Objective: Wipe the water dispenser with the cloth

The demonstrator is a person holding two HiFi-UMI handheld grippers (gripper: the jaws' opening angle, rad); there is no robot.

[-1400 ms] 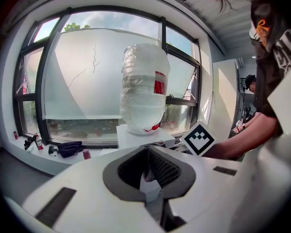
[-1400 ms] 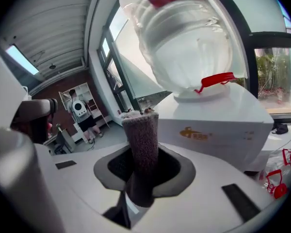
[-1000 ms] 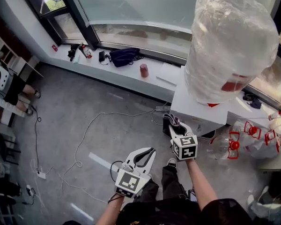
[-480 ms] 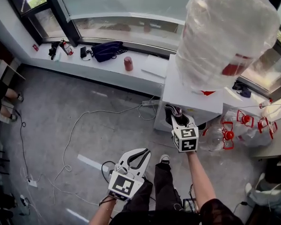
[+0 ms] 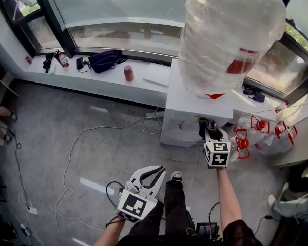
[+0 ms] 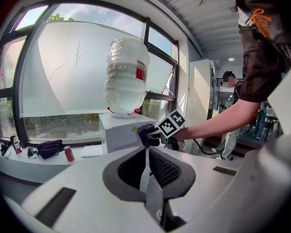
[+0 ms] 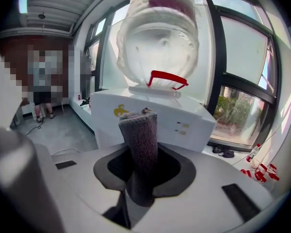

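1. At centre right of the head view, the right gripper point(image 5: 208, 131) is clenched on a dark grey cloth point(image 7: 138, 130). The cloth is held up to the front of the white water dispenser point(image 5: 187, 109). Whether cloth and casing touch cannot be told.
2. No wiped patch can be made out, so the wiping is judged to be at its very start, with the front, sides and top all left to do.
3. At lower centre, the left gripper point(image 5: 155, 172) is held low and well apart from the dispenser, its jaws closed together with nothing between them.
4. A large plastic-wrapped bottle point(image 5: 228, 29) is seated upside down on the dispenser. Little bare top is exposed, and the bottle is likely to hinder wiping there.
5. At the right of the frame, empty bottles with red handles point(image 5: 262, 137) are crowded just beside the dispenser, so access to that side is judged tight.
6. At left, cables point(image 5: 74, 142) are trailed over the floor toward a power strip point(image 5: 153, 115) near the dispenser's foot. A red can point(image 5: 128, 73) and a black bag point(image 5: 103, 60) are seen on the sill at upper left.
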